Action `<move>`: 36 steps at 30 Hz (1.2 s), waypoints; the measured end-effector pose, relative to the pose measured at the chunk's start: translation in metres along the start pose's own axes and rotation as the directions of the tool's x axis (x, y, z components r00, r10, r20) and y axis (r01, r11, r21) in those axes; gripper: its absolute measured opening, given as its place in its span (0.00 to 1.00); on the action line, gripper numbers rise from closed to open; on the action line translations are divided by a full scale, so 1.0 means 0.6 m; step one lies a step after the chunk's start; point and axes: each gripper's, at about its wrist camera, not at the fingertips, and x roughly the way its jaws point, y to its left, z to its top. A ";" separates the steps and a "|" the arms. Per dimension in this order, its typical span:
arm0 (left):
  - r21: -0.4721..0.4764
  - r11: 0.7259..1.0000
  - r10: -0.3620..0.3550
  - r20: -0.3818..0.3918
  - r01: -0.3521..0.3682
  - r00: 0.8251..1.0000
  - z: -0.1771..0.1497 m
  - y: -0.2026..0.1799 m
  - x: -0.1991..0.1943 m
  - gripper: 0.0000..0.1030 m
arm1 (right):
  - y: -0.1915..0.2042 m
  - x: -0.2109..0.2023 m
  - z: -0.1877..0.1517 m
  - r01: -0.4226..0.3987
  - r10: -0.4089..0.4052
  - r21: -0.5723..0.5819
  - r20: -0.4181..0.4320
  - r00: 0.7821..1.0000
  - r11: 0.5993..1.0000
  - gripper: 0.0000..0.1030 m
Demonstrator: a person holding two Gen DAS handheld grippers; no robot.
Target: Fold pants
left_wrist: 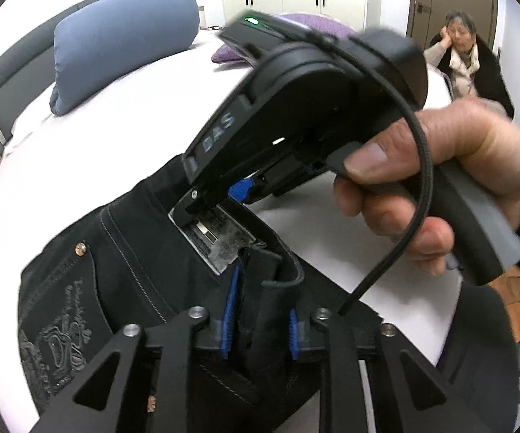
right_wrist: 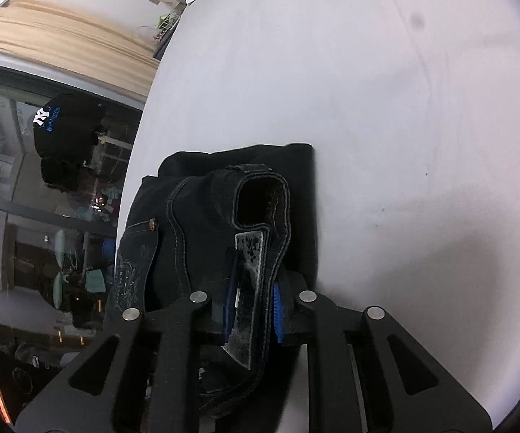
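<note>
Two grippers on one pair of black jeans point(left_wrist: 122, 252), and both are biting the waistband. Starting at the left of my left-wrist view: the embroidered back pocket point(left_wrist: 54, 317) with its copper rivet point(left_wrist: 80, 249) lies flat on the white bed sheet point(left_wrist: 115, 119), near the bed's edge closest to me. Moving right, my left gripper point(left_wrist: 260, 321) is clenched on a bunched fold of waistband, blue pads point(left_wrist: 228, 310) pressed in on either side of the cloth. Just past it, my right gripper point(left_wrist: 220, 198) comes down at a slant onto the waistband beside the worn leather label point(left_wrist: 220, 243), my right hand point(left_wrist: 437, 180) wrapped round its grip. Far across the bed lie a blue pillow point(left_wrist: 122, 43) and a purple pillow point(left_wrist: 296, 30); a seated woman point(left_wrist: 466, 57) leans on her hand beyond the bed's far right corner.

Over to the right-wrist view, left to right: a dark window point(right_wrist: 43, 198) reflecting a black cap point(right_wrist: 65, 122), then the jeans point(right_wrist: 173, 223) folded into a compact stack at the sheet's point(right_wrist: 404, 108) left edge. My right gripper point(right_wrist: 252, 310) is closed on the waistband loop point(right_wrist: 260, 198), the label point(right_wrist: 249, 288) trapped between its blue pads point(right_wrist: 278, 310).
</note>
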 end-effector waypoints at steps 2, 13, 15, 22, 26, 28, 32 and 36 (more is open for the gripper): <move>-0.032 0.997 -0.065 -0.001 0.065 0.998 0.000 0.013 -0.015 0.46 | -0.012 -0.004 -0.006 -0.045 0.045 0.035 0.016 0.999 0.998 0.20; -0.321 0.946 0.006 0.128 0.036 0.992 -0.072 0.212 -0.198 0.78 | 0.107 -0.091 -0.054 0.196 -0.175 -0.080 0.212 0.961 0.977 0.49; -0.379 0.925 0.060 0.132 -0.006 0.989 -0.089 0.255 -0.208 0.78 | 0.161 -0.072 -0.066 0.152 -0.119 -0.169 0.190 0.975 0.974 0.49; -0.480 0.877 0.032 0.060 0.001 0.998 -0.122 0.310 -0.172 0.46 | 0.186 0.076 -0.106 0.205 -0.206 -0.220 0.019 0.978 0.954 0.39; -0.472 0.881 0.014 0.057 0.015 0.998 -0.109 0.309 -0.147 0.46 | 0.096 0.064 -0.115 0.168 -0.166 -0.038 0.064 0.984 0.985 0.00; -0.465 0.885 0.014 0.061 0.016 0.998 -0.091 0.311 -0.136 0.46 | 0.085 0.053 -0.126 0.159 -0.156 -0.024 0.092 0.983 0.987 0.00; -0.428 0.904 0.023 0.053 0.002 0.998 -0.049 0.324 -0.094 0.46 | 0.091 0.067 -0.140 0.173 -0.169 -0.017 0.117 0.979 0.985 0.00; -0.389 0.921 -0.015 -0.041 -0.002 0.999 -0.022 0.344 -0.022 0.23 | 0.076 0.065 -0.146 0.151 -0.150 0.002 0.128 0.980 0.988 0.00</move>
